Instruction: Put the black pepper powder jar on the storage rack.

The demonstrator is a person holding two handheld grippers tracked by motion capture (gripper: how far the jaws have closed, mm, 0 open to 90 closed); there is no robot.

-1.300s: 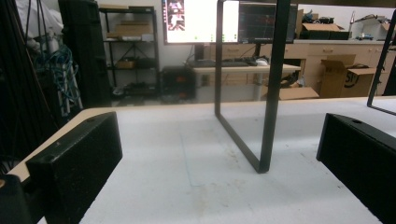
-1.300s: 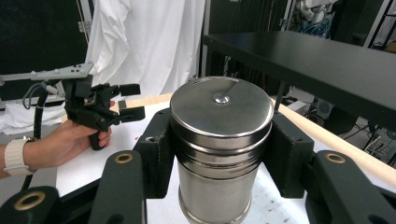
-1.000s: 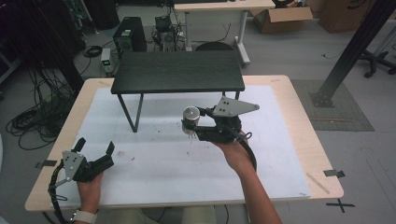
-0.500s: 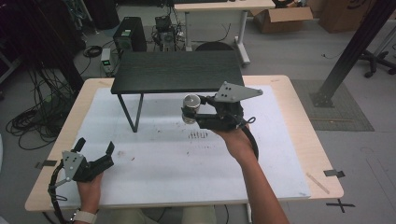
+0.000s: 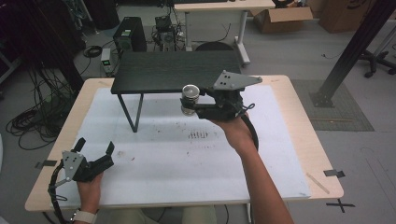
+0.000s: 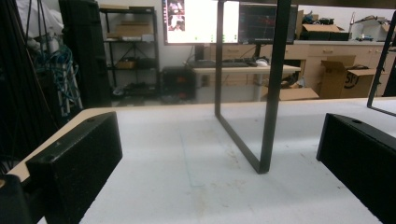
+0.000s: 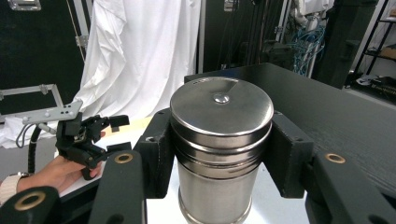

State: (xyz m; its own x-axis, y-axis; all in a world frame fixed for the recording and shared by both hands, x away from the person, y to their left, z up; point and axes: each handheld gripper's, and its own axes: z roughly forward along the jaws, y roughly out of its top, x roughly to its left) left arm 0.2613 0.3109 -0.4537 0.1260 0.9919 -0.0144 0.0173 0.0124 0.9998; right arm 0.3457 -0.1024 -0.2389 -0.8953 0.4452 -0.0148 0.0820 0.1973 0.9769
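Note:
A shiny steel shaker canister [image 5: 189,98] [image 7: 220,149] with a lidded top hangs upright in the air, just in front of the small black table [image 5: 177,71] and about level with its top. My right gripper [image 5: 190,105] [image 7: 219,154] is shut on it, one black pad on each side of its body. The black tabletop [image 7: 327,112] stretches away behind the canister in the right gripper view. My left gripper [image 5: 95,151] rests near the front left corner of the white mat [image 5: 187,154], jaws wide apart with nothing between them; its fingers [image 6: 74,163] frame bare mat.
The black table stands on thin metal legs [image 5: 135,112] [image 6: 268,93] at the back of the mat. The wooden worktable edge [image 5: 299,116] runs around the mat. Beyond it lie cables, a computer tower [image 5: 128,35] and cardboard boxes [image 5: 282,16] on the floor.
My right gripper has lifted the canister off the mat and carried it back toward the black table's front edge. The left gripper has stayed where it was.

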